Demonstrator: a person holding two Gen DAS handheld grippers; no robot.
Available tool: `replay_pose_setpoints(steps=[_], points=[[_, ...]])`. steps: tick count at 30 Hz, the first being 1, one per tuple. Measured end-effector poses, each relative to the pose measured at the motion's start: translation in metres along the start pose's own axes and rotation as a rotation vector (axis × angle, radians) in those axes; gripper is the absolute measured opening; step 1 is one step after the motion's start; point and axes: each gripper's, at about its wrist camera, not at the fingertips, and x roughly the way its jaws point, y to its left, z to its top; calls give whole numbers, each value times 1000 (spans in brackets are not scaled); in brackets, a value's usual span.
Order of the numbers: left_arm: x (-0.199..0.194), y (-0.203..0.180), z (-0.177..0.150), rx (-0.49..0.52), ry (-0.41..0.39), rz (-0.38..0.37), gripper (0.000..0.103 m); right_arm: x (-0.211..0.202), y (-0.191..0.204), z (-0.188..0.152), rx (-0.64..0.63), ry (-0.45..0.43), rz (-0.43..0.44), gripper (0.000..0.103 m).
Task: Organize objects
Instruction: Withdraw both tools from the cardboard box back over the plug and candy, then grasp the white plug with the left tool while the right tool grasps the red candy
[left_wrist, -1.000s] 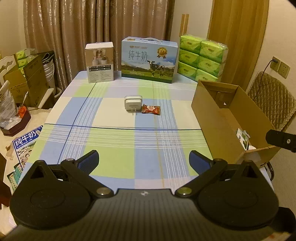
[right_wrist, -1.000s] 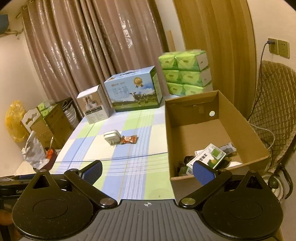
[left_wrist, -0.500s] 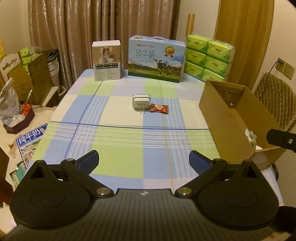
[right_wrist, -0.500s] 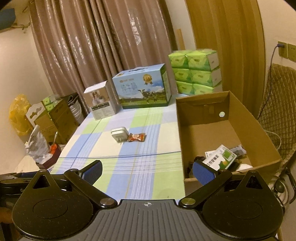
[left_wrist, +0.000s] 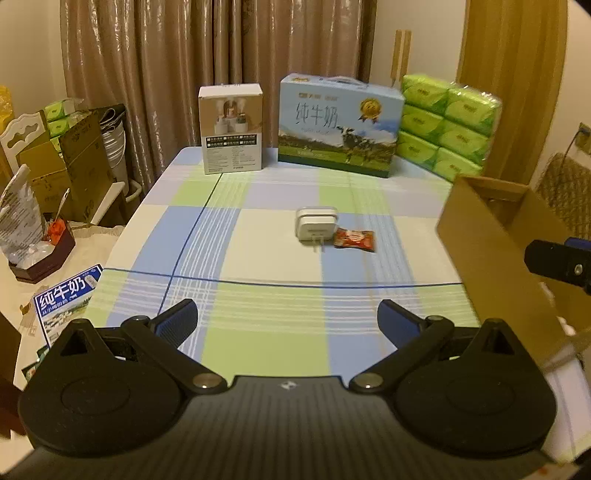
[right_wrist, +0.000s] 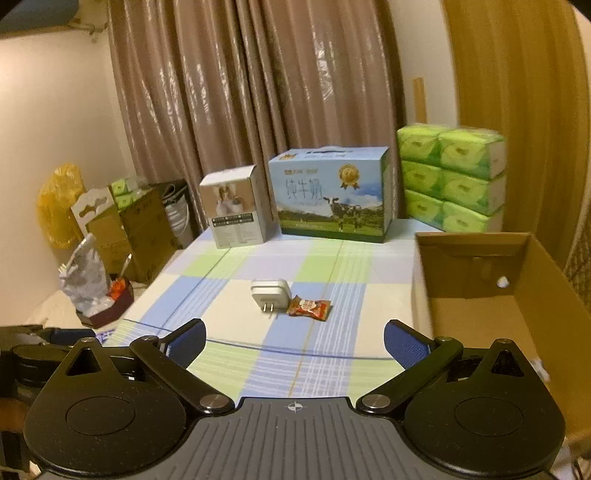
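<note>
We hold the left claw (left_wrist: 287, 320) and right claw (right_wrist: 294, 339) above the near edge of the checked desk (left_wrist: 258, 243), each with fingers spread apart and nothing between them. A white plug adapter (left_wrist: 316, 228) lies mid-desk, prongs toward us, with a red snack packet (left_wrist: 354, 239) just beside it on its right. The open cardboard box (right_wrist: 491, 295) stands at the desk's right side; a milk carton (right_wrist: 330, 194) stands at the far edge

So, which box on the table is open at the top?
The brown cardboard box on the right; the milk box and white box are closed.
</note>
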Motion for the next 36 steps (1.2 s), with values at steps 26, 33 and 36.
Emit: replay_pose_setpoints(steps=[26,33,36], points=[[194,15,27,27,-7,-50,94,237,-39,-25,-138,110,-55,76],[219,13,38,10,-16,-69,94,268,-40,-30,-246,102,-31,76],[223,12,41,14,-26,-81,94,278,-34,-32,-320,89,-20,76]])
